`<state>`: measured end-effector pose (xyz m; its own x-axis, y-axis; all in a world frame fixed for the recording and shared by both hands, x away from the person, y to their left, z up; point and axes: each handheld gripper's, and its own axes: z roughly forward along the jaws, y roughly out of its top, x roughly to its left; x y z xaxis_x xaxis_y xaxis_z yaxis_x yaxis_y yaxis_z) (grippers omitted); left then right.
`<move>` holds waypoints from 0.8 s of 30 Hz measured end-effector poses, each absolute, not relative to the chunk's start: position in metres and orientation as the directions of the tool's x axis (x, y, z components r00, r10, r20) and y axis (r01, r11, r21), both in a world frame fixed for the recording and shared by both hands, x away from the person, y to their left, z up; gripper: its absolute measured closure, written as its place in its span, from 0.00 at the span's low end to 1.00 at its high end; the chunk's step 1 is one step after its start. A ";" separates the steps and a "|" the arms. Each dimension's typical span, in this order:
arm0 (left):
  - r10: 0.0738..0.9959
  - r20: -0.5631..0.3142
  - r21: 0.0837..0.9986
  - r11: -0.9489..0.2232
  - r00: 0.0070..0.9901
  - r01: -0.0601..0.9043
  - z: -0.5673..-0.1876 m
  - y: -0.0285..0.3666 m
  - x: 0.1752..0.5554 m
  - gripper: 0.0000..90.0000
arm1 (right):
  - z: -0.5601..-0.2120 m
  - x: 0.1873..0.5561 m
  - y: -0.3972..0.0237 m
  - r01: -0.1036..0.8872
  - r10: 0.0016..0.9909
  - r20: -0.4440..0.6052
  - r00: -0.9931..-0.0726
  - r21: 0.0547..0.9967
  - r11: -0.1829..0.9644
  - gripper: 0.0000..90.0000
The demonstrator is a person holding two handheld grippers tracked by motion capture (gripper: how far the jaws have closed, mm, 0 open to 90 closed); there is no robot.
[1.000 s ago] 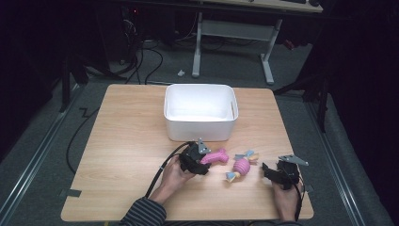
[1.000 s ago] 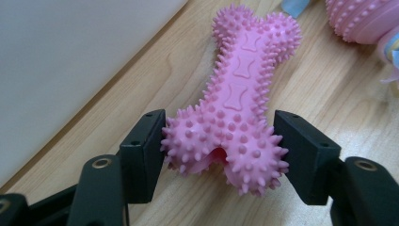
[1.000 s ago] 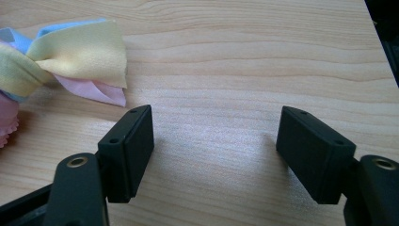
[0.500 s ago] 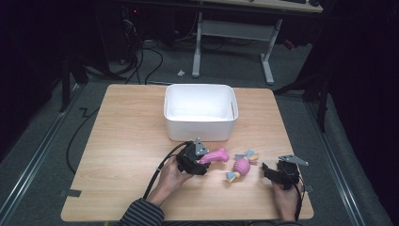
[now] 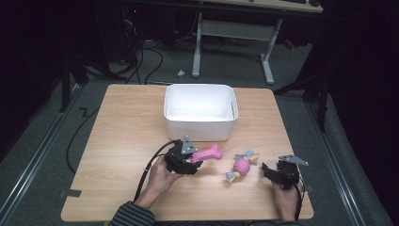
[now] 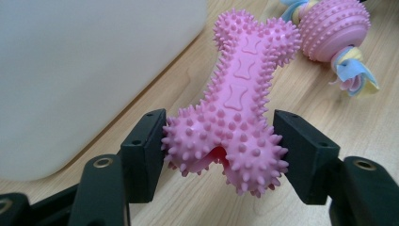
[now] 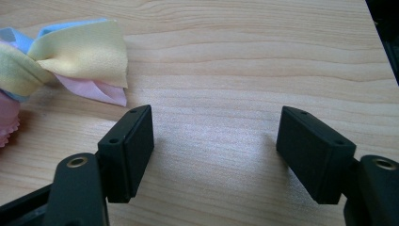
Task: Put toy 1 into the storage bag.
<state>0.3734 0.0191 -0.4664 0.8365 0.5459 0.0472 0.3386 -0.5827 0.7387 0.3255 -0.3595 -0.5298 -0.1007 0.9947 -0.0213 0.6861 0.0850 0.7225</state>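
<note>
I have the pink spiky bone toy clamped in my left gripper, just in front of the white bin, which is empty. My right gripper gapes with nothing in it beside the pink ribbon-tailed ball toy, so I judge both toys are yet to go in.

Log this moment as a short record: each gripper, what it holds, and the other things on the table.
left gripper: shut on the pink spiky bone toy, gripped at one knobbed end
right gripper: open, nothing between its jaws, over bare table
ball toy with cloth tails: lying between the two grippers
white bin: behind the toys, looks empty
</note>
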 end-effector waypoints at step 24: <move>0.586 0.004 0.787 -0.502 0.810 0.359 -0.435 0.075 0.367 0.42 | -0.530 0.325 -0.359 0.687 0.994 -0.020 -0.106 0.722 0.088 0.31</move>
